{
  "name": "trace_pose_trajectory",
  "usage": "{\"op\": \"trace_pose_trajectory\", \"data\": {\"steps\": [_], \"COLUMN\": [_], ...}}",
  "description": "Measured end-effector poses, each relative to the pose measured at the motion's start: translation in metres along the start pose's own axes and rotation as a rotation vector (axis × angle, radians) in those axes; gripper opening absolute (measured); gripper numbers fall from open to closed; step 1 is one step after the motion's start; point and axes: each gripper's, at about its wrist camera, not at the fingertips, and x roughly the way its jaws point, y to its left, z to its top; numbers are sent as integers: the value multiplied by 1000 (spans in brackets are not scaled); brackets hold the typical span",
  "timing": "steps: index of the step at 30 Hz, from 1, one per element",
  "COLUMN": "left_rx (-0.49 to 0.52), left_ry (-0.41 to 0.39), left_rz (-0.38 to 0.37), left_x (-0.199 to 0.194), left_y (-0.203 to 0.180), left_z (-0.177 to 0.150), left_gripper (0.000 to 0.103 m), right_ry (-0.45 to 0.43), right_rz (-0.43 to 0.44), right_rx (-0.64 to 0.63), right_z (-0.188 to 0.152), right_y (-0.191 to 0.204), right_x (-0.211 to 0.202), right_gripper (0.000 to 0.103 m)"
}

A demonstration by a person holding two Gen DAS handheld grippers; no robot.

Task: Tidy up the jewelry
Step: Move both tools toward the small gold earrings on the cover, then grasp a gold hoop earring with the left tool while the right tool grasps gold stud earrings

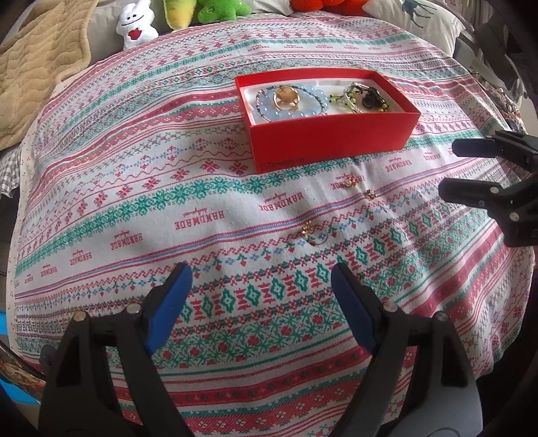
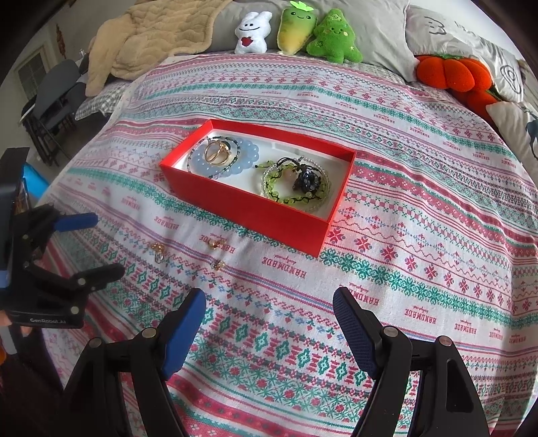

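Observation:
A red box (image 1: 331, 136) (image 2: 247, 215) stands open on the patterned cloth. Inside lie a pale blue bead bracelet (image 1: 304, 112) (image 2: 243, 166) with gold rings (image 1: 285, 97) (image 2: 218, 151) on it, and green and dark beaded pieces (image 1: 364, 95) (image 2: 296, 183). Three small gold pieces lie loose on the cloth in front of the box: a ring (image 1: 314, 233) (image 2: 158, 251) and two smaller ones (image 1: 351, 181) (image 1: 370, 194) (image 2: 217, 242) (image 2: 218, 265). My left gripper (image 1: 261, 272) (image 2: 107, 243) hangs open just short of the ring. My right gripper (image 2: 269, 299) (image 1: 450, 168) is open too, beside the smaller pieces. Neither holds anything.
The cloth (image 2: 403, 269) covers a bed. Plush toys (image 2: 296, 30), an orange plush (image 2: 454, 77), pillows (image 2: 454, 37) and a beige blanket (image 2: 151, 43) line the far edge. A dark chair (image 2: 53, 101) stands past the bed's left side.

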Motion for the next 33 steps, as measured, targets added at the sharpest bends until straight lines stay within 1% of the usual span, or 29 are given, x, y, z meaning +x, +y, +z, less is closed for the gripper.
{"op": "trace_pose_trajectory", "data": {"steps": [4,7,8,9,10,12,13,18,21,23,25,26,28,33], "left_rx": [3,-20,-27,-32,-61,-54,-42,38,48,41,38,38,37,37], "left_ry": [6,8,8,7,26,20,15,-9,-10,-11,-10,-7,-3,7], "left_rz": [-30,-86,-104,-127,-149,-192,-207,-191,-172,-162,-147,-140,-131,-121], "left_x": [3,6,7,9,10,15,18,27,32,34,36,38,39,39], "left_y": [0,0,0,-1,-3,-7,-10,-25,-27,-27,-27,-27,-28,-31], "left_z": [-3,-4,-5,-4,-4,-3,-1,6,11,15,18,20,23,26], "left_gripper": [85,84,83,76,68,59,57,54,51,46,35,33,24,24], "right_ry": [14,29,34,37,41,45,48,65,70,76,81,83,84,71], "right_rz": [-5,-8,-10,-13,-17,-23,-24,-24,-25,-26,-28,-29,-30,7], "right_rx": [-19,-38,-46,-53,-61,-72,-75,-78,-79,-79,-79,-78,-75,-58], "right_z": [-3,-5,-6,-7,-7,-8,-8,-11,-11,-12,-12,-12,-11,-8], "right_y": [5,9,11,13,15,18,18,20,19,19,18,17,16,13], "right_x": [5,10,12,13,15,17,18,25,27,29,31,32,33,36], "right_gripper": [79,79,79,79,79,79,79,79,79,79,79,79,79,79]}}
